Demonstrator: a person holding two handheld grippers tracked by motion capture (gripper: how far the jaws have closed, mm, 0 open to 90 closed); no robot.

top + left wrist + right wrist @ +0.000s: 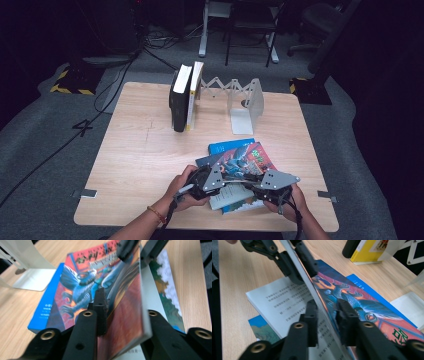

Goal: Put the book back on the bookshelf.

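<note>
High view has both the left hand-held gripper [212, 176] and right hand-held gripper [260, 181] clamped on the dragon-cover book [246, 161], tipping it up off the pile at the worktop's [140, 155] near edge, probably to shelve by the upright books [186, 95].

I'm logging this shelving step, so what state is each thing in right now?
Dragon book: tilted up on edge, lifted off the pile, held at both ends.
Left gripper: shut on the book's edge.
Right gripper: shut on the book.
White book: lying flat.
Blue book: lying flat, undermost.
Two books: upright in the rack.
Rack: stretched out.
</note>
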